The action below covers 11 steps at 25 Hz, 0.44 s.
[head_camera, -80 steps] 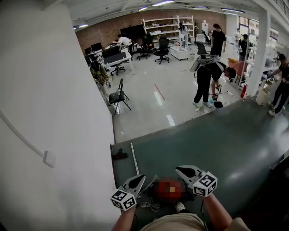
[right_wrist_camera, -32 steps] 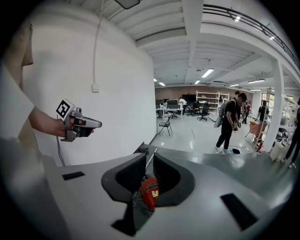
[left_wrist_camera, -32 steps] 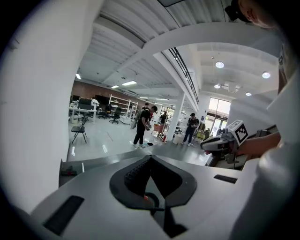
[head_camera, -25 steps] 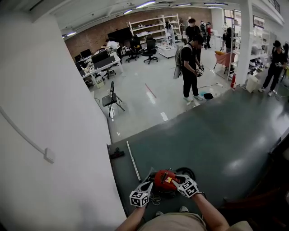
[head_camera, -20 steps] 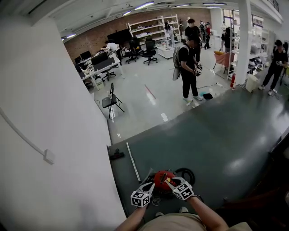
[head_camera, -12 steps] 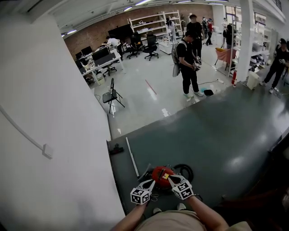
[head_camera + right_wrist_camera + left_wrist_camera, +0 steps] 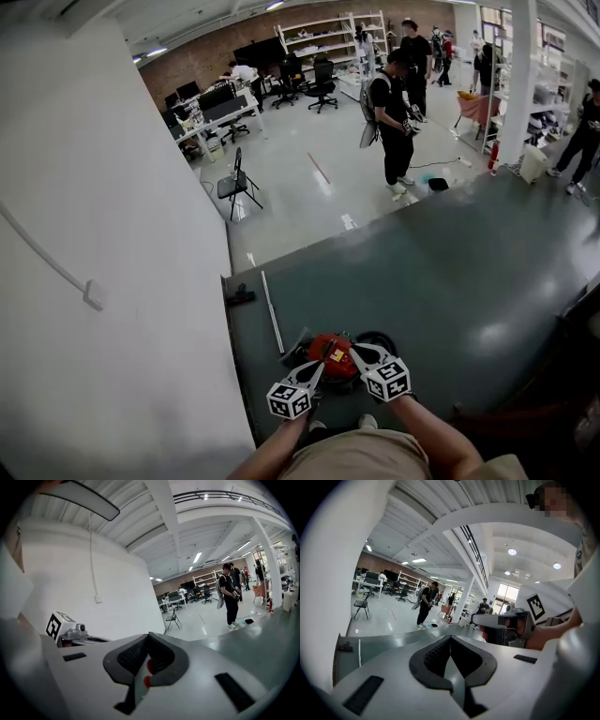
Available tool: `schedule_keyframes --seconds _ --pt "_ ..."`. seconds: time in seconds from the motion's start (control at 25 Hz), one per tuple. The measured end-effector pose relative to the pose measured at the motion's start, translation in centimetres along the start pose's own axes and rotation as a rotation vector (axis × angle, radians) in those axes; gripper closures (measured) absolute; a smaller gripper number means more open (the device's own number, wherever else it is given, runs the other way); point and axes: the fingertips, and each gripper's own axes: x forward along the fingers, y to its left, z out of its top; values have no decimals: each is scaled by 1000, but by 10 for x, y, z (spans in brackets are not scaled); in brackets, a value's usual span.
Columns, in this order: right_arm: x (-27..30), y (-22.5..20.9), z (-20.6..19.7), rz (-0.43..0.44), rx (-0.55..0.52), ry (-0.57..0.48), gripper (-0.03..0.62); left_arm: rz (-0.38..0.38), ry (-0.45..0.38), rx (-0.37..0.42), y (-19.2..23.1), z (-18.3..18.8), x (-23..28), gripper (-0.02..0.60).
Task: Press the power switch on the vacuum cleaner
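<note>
The red vacuum cleaner (image 7: pixel 328 356) sits on the dark green floor just in front of my feet, with its black hose (image 7: pixel 378 339) coiled at its right. My right gripper (image 7: pixel 355 351) is shut, its tips over the vacuum's red top, and whether they touch it cannot be made out. In the right gripper view its jaws (image 7: pixel 148 635) meet at the tip, with bits of red showing through the slit below. My left gripper (image 7: pixel 317 368) is shut too, at the vacuum's near left edge. Its jaws (image 7: pixel 450 638) hold nothing.
A white wall (image 7: pixel 103 234) runs close along the left. A metal tube (image 7: pixel 272 314) and a black floor head (image 7: pixel 239 297) lie on the green floor beyond the vacuum. A person (image 7: pixel 392 117) stands further off, and a folding chair (image 7: pixel 239 183) stands by the wall.
Over three seconds both grippers have come down from in front of me to the vacuum. In the last second they hardly move. The person in the background has straightened up.
</note>
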Motion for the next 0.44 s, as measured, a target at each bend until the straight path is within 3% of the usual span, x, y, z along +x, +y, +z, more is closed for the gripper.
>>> schedule_keyframes --seconds 0.12,0.28,0.44 --pt "-12 -2 10 12 0 -11 585 -2 -30 -14 -13 10 3 578" --pt "-34 7 36 94 210 -50 585 -14 -53 6 -26 24 6 578" --pt "-51 19 65 125 55 -85 585 -16 -62 88 -35 37 14 578"
